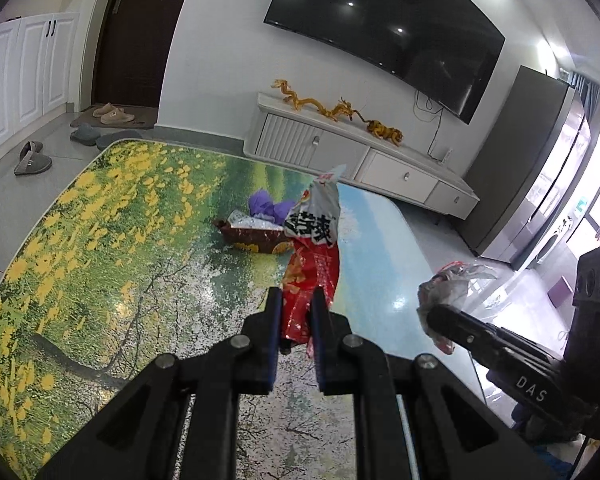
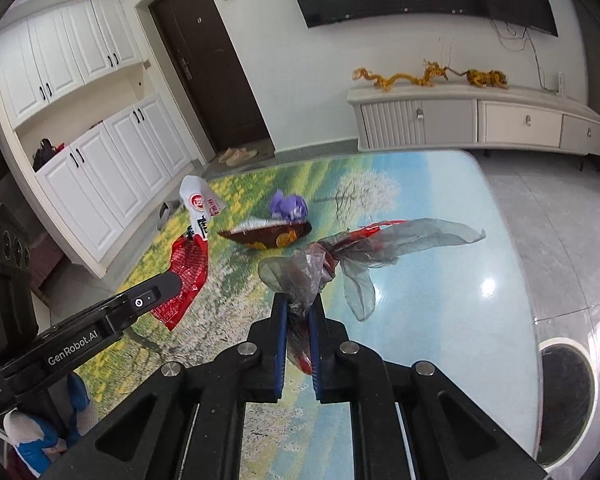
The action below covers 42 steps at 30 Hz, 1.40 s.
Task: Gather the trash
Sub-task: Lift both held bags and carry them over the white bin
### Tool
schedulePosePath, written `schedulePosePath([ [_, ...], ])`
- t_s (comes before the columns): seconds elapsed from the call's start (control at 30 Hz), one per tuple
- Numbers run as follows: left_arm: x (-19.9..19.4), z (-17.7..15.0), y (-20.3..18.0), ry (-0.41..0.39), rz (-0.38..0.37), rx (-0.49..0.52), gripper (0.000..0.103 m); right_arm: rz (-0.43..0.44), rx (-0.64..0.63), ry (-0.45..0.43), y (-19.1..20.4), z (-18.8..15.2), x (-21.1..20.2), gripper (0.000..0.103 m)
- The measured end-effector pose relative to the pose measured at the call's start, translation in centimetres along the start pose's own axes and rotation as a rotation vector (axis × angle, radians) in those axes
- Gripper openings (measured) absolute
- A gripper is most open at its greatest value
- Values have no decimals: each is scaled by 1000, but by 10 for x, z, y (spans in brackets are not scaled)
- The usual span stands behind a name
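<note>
Gripping a red and white snack wrapper [image 1: 313, 256], the left gripper [image 1: 296, 312] has its fingers clamped on its lower end, above the bench [image 1: 100, 240]. The right gripper [image 2: 299, 316] has its fingers closed on a crumpled clear plastic bag [image 2: 340, 256]. Farther off on the bench lie a brown wrapper [image 2: 268, 236] and purple wad [image 2: 288, 205]

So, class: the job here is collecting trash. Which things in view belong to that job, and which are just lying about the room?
Belong to the job:
- red snack wrapper, clamped in the left gripper
- crumpled clear plastic bag, clamped in the right gripper
- brown wrapper on the mat
- purple wrapper on the mat

Just lying about:
- slippers
- dragon ornaments
- TV cabinet
</note>
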State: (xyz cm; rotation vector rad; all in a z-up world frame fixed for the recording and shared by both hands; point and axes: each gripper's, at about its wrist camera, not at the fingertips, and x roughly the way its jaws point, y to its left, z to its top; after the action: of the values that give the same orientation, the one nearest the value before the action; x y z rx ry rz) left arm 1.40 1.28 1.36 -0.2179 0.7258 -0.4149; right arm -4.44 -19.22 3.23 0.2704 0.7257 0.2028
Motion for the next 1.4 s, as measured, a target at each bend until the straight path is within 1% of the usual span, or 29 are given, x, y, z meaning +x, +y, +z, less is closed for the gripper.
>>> schedulePosePath([
  [0.17,-34,13,-12,-77,7,10,13,-7,-9,-86,3,9,-38,10],
  [0.33,-60,21,-26,-129,8,28,13,-13,1,-162,2,14,-72,10],
  [0.57,-93,27,-51,-192,-2,53,13,-26,18,-253,-4,11,-116,10],
  [0.8,-118,32,-90,-240,-36,97,13,-53,30,-338,-13,6,-157,10],
  [0.97,-123,32,-123,-248,-72,146,13,-80,63,-389,-31,0,-182,10],
  [1.13,-116,28,-161,-228,-109,212,13,-132,108,-425,-56,-7,-202,10],
  [1.27,-101,24,-192,-194,-141,255,13,-178,169,-445,-86,-14,-215,10],
  [1.4,-77,14,-227,-140,-173,309,13,-221,243,-445,-121,-24,-219,10],
])
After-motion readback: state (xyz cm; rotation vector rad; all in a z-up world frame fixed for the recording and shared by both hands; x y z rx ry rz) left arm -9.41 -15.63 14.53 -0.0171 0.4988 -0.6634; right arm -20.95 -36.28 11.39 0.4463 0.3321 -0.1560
